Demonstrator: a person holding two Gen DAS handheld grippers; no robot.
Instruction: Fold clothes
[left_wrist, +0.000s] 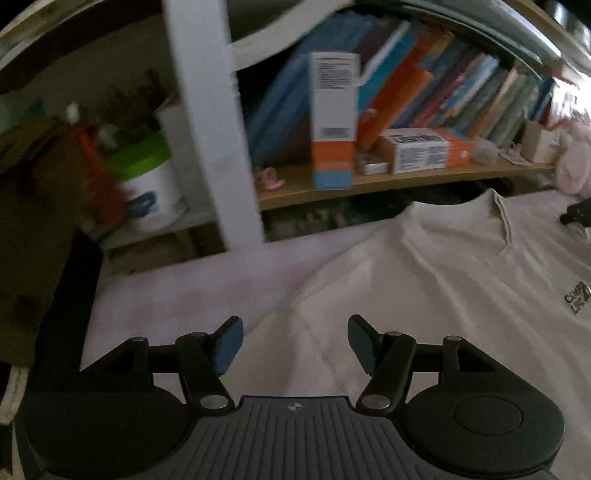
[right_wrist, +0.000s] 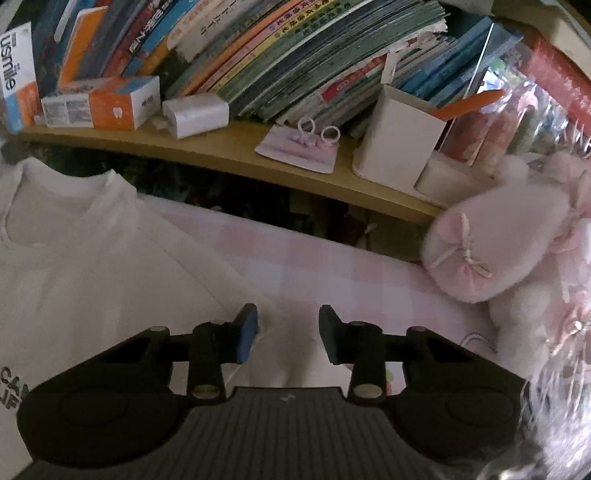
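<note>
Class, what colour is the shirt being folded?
White shirt, with dark chest lettering; clearest in the left wrist view.

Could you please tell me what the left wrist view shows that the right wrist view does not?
Only the left wrist view shows the white tub with a green lid and the white post. Only the right wrist view shows the pink plush toy and the white pen holder. Both show the white shirt on the pink sheet, the row of books and the orange-and-white box.

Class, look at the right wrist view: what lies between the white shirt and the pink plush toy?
Only bare pink checked bedsheet separates the white shirt from the pink plush toy.
</note>
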